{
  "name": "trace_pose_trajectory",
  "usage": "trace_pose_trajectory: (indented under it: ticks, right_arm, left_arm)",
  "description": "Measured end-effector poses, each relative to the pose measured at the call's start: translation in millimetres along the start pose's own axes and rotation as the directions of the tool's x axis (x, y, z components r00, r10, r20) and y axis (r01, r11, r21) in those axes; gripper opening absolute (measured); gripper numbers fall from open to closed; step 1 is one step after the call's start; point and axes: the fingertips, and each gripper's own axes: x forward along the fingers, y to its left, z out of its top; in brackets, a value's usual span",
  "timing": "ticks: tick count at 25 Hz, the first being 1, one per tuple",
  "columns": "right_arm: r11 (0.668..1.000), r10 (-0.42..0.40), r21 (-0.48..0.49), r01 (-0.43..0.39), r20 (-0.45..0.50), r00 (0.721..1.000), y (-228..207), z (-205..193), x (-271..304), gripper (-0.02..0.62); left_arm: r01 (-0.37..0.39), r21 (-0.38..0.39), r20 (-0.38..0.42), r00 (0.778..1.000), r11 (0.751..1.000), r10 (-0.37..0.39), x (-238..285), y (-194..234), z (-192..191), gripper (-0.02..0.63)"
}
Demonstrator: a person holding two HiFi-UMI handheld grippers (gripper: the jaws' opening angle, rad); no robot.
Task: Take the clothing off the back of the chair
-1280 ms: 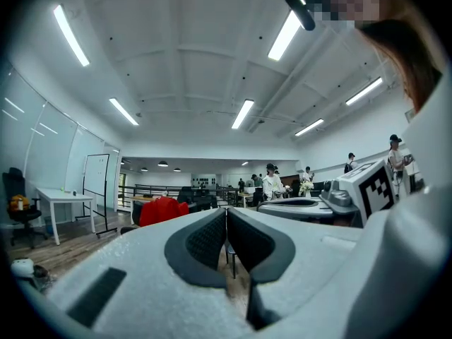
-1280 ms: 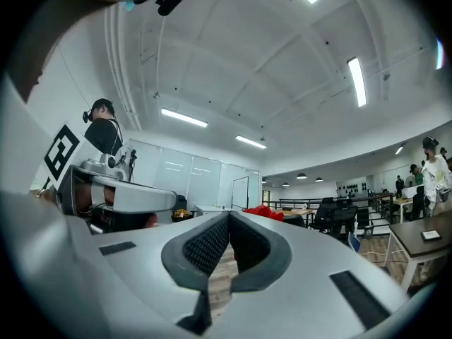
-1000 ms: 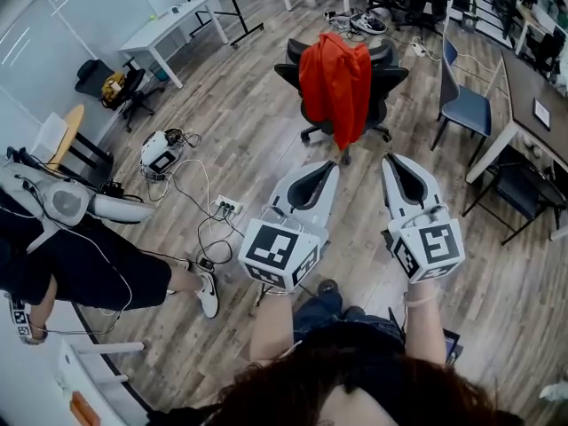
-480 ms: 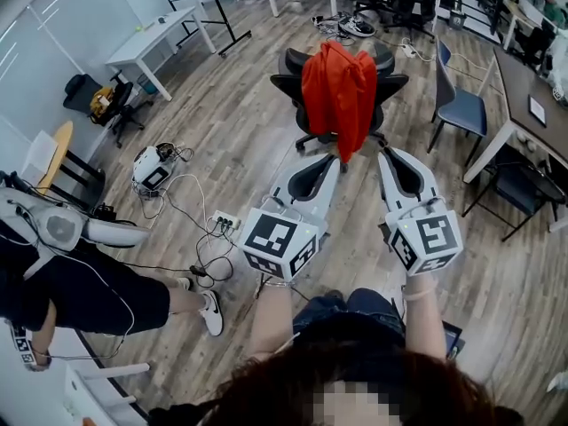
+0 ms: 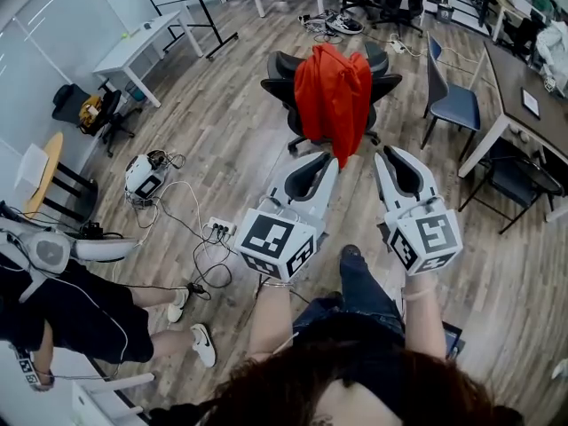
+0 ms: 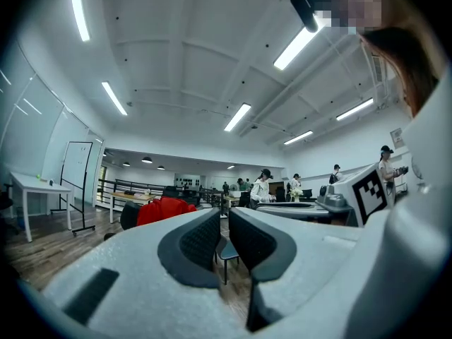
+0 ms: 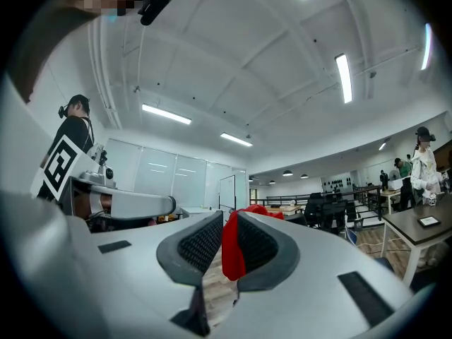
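A red garment [image 5: 333, 96] hangs over the back of a black office chair [image 5: 277, 71] on the wood floor ahead. Both grippers are held level and point at it, short of it and not touching. My left gripper [image 5: 318, 165] is shut with nothing between its pads; in the left gripper view the left gripper [image 6: 224, 221] has the garment [image 6: 166, 209] off to its left. My right gripper [image 5: 390, 156] has its jaws opening, with nothing held. In the right gripper view the garment [image 7: 233, 256] shows through the gap of the right gripper [image 7: 230, 224], beyond the tips.
A blue chair [image 5: 453, 105] and a dark table [image 5: 524, 82] stand to the right. On the floor at left lie a power strip [image 5: 218, 229] with cables and a white device [image 5: 142, 176]. A seated person [image 5: 62, 300] is at far left. A white table [image 5: 142, 38] stands behind.
Both grippers have come closer to the chair, and the garment's hem now lies just beyond the left gripper's tip. The garment hangs as before. The seated person's legs have shifted.
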Motion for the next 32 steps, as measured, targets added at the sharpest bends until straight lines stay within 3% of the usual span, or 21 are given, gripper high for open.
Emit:
trace_pose_trajectory:
  ticks: [3,22,32]
  right_arm:
    - [1.000,0.003,-0.002,-0.003,0.000,1.000,-5,0,10,0.046]
    - [1.000,0.019,0.007,-0.019,-0.023,1.000,-63,-12,95,0.130]
    - [0.999,0.021,0.040,-0.019,-0.049,0.999,-97,-28,138,0.204]
  left_arm:
    - [0.007,-0.007,-0.002,1.000,1.000,-0.007,8,7,-1,0.084]
    - [-0.054,-0.031,-0.017,0.998,0.998,0.054,76,96,4,0.153]
    - [-0.095,-0.086,-0.038,0.995,0.992,0.092,107,149,-6,0.216]
